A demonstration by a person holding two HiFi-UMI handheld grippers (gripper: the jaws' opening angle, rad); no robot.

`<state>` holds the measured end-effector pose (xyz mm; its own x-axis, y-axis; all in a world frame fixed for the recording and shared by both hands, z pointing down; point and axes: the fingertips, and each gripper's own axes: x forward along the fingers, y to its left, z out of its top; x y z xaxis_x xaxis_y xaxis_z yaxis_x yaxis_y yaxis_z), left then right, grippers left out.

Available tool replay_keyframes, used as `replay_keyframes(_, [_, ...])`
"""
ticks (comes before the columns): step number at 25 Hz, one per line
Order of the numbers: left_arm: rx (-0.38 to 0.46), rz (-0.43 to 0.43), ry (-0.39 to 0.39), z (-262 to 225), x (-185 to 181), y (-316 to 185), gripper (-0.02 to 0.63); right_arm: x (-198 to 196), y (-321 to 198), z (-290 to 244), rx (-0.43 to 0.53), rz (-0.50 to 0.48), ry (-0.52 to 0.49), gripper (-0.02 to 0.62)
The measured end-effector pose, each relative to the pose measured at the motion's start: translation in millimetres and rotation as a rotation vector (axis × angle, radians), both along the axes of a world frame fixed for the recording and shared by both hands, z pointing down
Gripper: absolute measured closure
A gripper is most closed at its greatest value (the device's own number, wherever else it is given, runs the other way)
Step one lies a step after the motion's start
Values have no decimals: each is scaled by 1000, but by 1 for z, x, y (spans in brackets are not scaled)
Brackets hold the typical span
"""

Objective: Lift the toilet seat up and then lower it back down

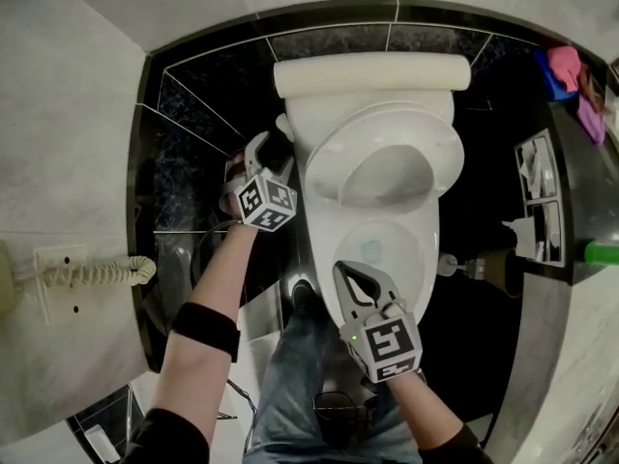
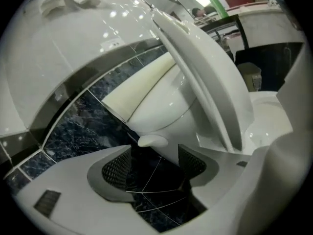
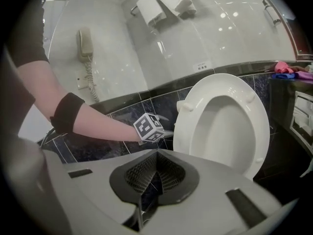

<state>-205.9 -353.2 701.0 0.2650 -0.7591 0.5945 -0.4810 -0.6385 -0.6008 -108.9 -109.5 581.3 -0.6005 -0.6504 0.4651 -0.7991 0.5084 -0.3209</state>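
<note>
The white toilet seat (image 1: 334,177) stands raised, leaning back toward the tank (image 1: 372,73), and the bowl (image 1: 392,249) is uncovered. My left gripper (image 1: 274,148) is at the tank's left side, open. In the left gripper view its jaws (image 2: 154,165) stand wide apart with nothing between the pads, and the white flush lever (image 2: 152,141) sits just beyond them. The raised seat (image 2: 205,77) shows edge-on to the right. My right gripper (image 1: 350,276) hovers over the bowl's front rim, shut on nothing (image 3: 155,173), facing the upright seat (image 3: 188,126).
Dark tiled wall and floor surround the toilet. A wall phone (image 1: 87,274) with a coiled cord hangs at left. Paper rolls (image 3: 164,4) hang high on the wall. Pink and blue cloths (image 1: 566,66) lie on a shelf at right. The person's legs (image 1: 309,375) stand before the bowl.
</note>
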Motion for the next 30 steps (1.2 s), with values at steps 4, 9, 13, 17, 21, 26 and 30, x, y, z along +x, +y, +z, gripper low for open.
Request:
replay_keyframes(4, [32,31,-80,17,-2,-14,313,-6,-26,25,37,5,-1,589])
replay_keyframes(9, [89,100,-222,32,3,-32,311,-19,-50,49,54,5,-21,589])
replay_keyframes(13, [125,150,-337,42,3,-47,310,-27,-63,50,27,2,-36,589])
replay_keyframes(17, [126,212,-372,42,8,-48,310,-28,-68,55,37,0,-42,589])
replay_keyframes(21, [74,264,-455,52,4,-52,313,-26,-69,62,52,0,-34,589])
replay_keyframes(26, [40,296,-470,55,6,-51,352,-28,-69,61,29,-2,-46,589])
replay_keyframes(30, [30,290,-465,54,6,-53,378,-28,-70,63,38,-2,-52,589])
